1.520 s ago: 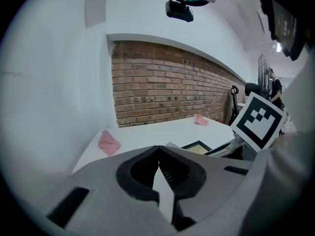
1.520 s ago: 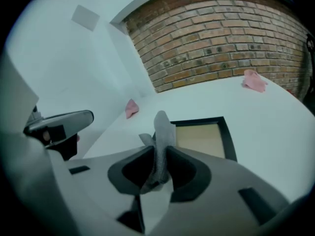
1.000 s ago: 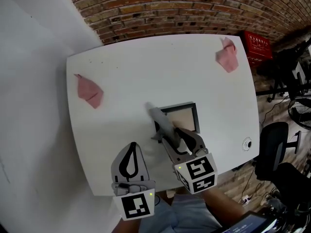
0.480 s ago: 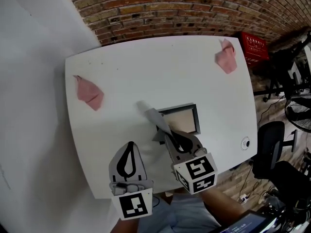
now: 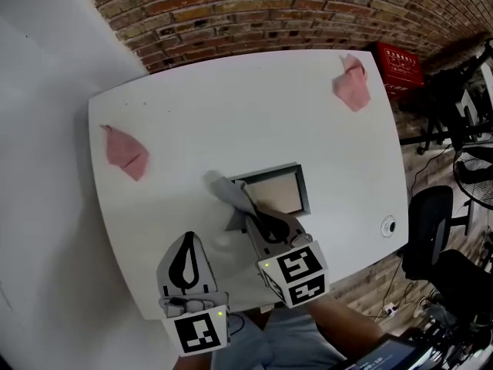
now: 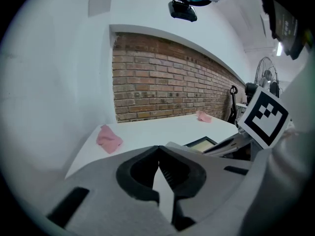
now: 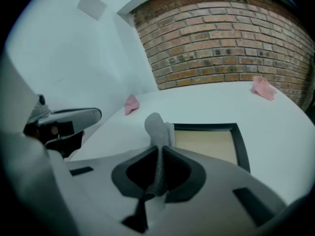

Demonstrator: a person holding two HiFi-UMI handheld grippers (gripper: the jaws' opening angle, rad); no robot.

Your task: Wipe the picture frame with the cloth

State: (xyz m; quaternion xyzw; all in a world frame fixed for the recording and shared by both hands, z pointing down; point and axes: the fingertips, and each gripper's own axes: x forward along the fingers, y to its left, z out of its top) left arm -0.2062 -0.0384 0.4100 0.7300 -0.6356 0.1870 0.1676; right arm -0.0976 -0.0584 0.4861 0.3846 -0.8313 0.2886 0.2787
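Observation:
A black picture frame [image 5: 303,191] with a beige inner panel lies flat on the white table [image 5: 192,106], near its front edge. A grey cloth [image 5: 226,190] rests over the frame's left edge. My right gripper [image 5: 249,210] is shut on this cloth, and the cloth [image 7: 157,127] sticks up past the closed tips [image 7: 160,152] in the right gripper view, with the frame [image 7: 241,144] just beyond. My left gripper [image 5: 188,237] hovers to the left of it, shut with nothing in it [image 6: 158,149].
Two pink cloths lie on the table, one at the left edge [image 5: 123,151] and one at the far right corner [image 5: 350,87]. A round grommet [image 5: 387,225] sits near the right edge. Beyond the table stand a red crate [image 5: 397,62], an office chair [image 5: 431,230] and a brick wall [image 5: 269,10].
The right gripper's jaws went from open around the grey cloth to shut on it. The left gripper stayed where it was.

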